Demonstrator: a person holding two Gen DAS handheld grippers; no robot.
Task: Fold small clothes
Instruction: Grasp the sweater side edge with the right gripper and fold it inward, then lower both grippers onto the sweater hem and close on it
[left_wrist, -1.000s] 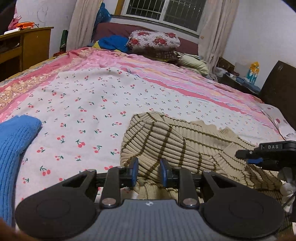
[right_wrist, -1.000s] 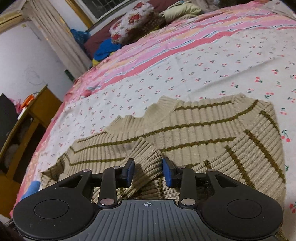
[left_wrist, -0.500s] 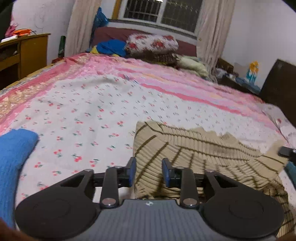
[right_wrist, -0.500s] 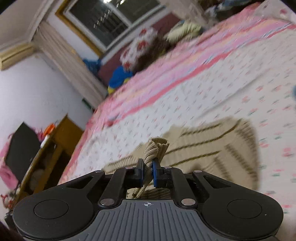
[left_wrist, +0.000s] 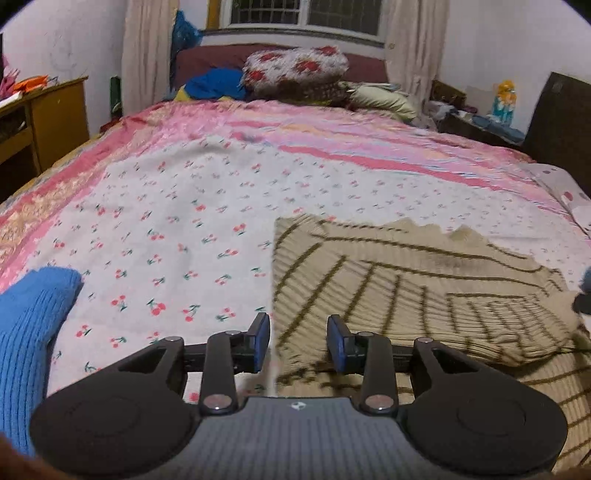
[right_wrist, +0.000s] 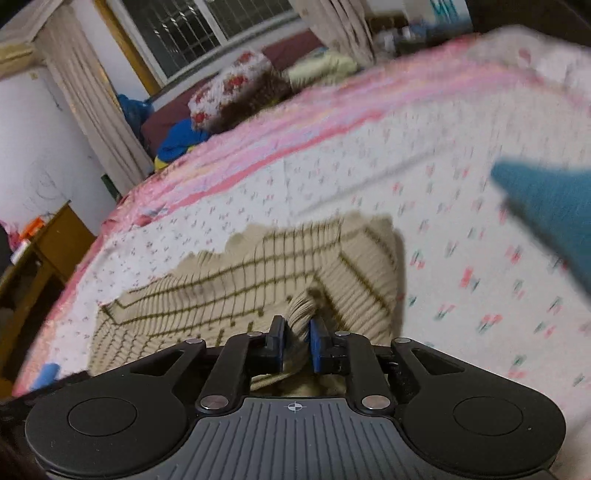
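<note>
While the bed (left_wrist: 192, 206) is lying broad under its cherry-print cover, I am working the striped sweater (left_wrist: 406, 288) spread on its near right part. I am pinching a bunched sleeve cuff (right_wrist: 301, 308) in my right gripper (right_wrist: 297, 345), its fingers closed on it; my left gripper (left_wrist: 297, 341) is hanging with fingers apart over the sweater's left edge. I am judging the sleeve should travel low and straight across the body.
</note>
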